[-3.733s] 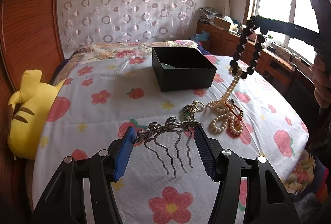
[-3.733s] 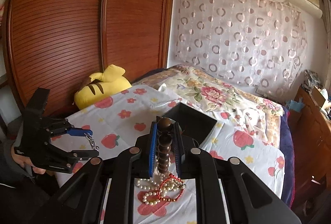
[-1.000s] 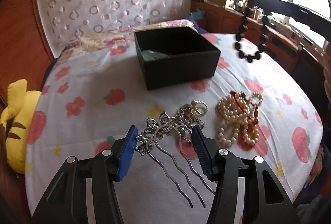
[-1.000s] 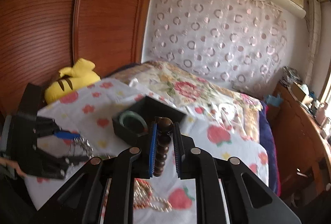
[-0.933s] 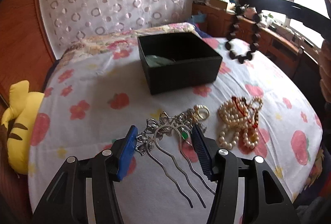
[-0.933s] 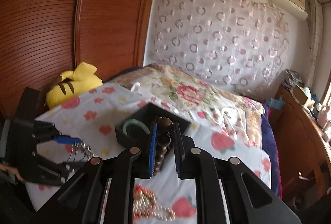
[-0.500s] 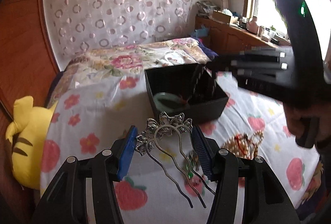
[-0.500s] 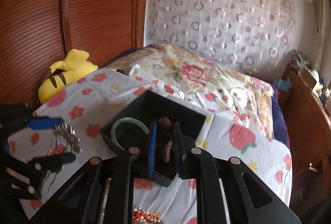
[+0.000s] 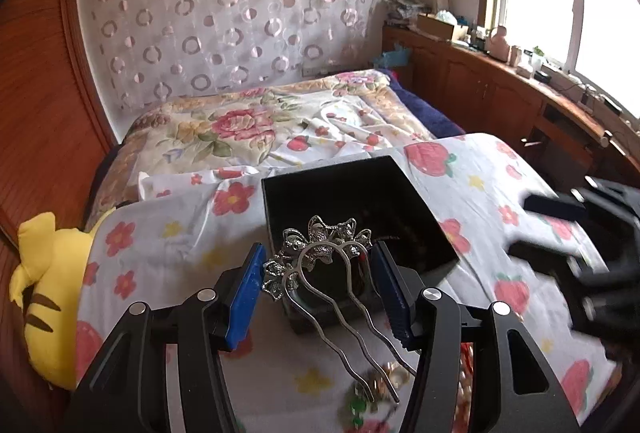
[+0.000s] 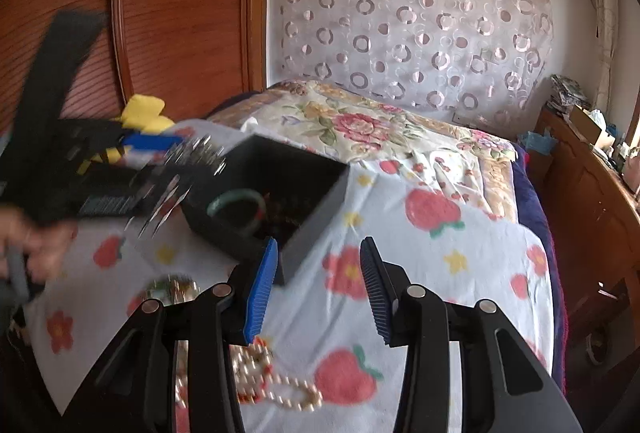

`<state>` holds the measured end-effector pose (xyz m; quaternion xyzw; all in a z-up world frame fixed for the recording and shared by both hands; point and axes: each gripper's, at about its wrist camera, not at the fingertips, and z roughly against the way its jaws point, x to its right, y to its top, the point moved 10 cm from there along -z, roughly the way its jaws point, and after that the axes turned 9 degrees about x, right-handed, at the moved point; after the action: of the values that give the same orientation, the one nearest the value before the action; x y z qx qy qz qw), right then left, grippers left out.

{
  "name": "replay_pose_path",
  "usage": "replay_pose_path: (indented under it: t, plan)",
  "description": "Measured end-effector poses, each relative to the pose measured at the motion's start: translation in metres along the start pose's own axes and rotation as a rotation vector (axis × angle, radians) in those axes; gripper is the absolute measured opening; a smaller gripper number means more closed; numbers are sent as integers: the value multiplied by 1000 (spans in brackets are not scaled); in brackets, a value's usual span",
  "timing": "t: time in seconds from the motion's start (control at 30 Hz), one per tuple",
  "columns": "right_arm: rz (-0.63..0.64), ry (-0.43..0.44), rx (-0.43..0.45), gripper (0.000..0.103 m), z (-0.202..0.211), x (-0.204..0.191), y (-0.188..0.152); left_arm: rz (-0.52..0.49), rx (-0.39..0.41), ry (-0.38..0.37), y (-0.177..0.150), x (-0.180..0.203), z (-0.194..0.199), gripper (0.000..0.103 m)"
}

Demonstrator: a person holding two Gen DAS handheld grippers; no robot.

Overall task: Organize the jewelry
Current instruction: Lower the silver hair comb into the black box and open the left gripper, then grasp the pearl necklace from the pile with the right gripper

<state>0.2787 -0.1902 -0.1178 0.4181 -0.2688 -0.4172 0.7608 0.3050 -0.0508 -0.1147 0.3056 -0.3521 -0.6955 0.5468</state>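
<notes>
While both grippers work over the bed, the open black square box serves as the landmark for every place below.

Box: open black square box [image 9: 404, 193] [image 10: 320, 193], resting on the white bedspread printed with red strawberries and flowers [image 9: 472, 177] [image 10: 432, 273].

Left gripper: the left gripper [image 9: 320, 285], black with blue pads, has its jaws partly apart and closed on the ornate silver metal hair comb with wavy prongs [image 9: 324, 265]; the comb's flowered head hangs over the box's near wall, its prongs trailing back toward the camera. In the right wrist view this gripper [image 10: 160, 169] and comb are motion-blurred at the box's left edge.

Right gripper: the right gripper [image 10: 316, 281] is opening, with nothing between its pads; it sits just outside the box's near corner. From the left wrist it shows as a blurred dark shape [image 9: 560, 225] to the right of the box.

Inside the box: a pale green jade-like bangle [image 10: 236, 205] lies on the floor, with dark brown beads [image 10: 284, 217] beside it.

Outside the box: a heap of cream pearl strands with a red piece [image 10: 272, 385] lies on the bedspread in front of the box, nearer the cameras; a small gold and green trinket [image 9: 376, 385] lies there too.

Beyond: a yellow plush toy with dark stripes [image 9: 44, 297] lies well to the left of the box.
</notes>
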Motion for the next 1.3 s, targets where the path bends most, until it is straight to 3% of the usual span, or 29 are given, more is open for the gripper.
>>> replay_pose_path:
  t: [0.3, 0.57, 0.73, 0.93, 1.1, 1.2, 1.3]
  plan:
    - [-22, 23, -33, 46, 12, -2, -48, 0, -42, 29, 15, 6, -39, 52]
    - [-31, 45, -49, 46, 17, -11, -66, 6, -41, 40, 17, 5, -43, 57]
    - [-32, 65, -56, 46, 27, -16, -74, 26, -19, 28, 5, 0, -22, 60]
    - [-30, 92, -73, 46, 34, -25, -82, 54, 11, -2, -26, -4, 13, 72]
    - [-15, 122, -84, 45, 33, -44, -83, 85, 27, -14, -53, -13, 38, 78]
    - [-2, 140, -88, 45, 31, -56, -82, 93, 28, -8, -68, -19, 50, 88]
    - [13, 157, -91, 45, 30, -70, -79, 106, 28, -11, -82, -24, 63, 89]
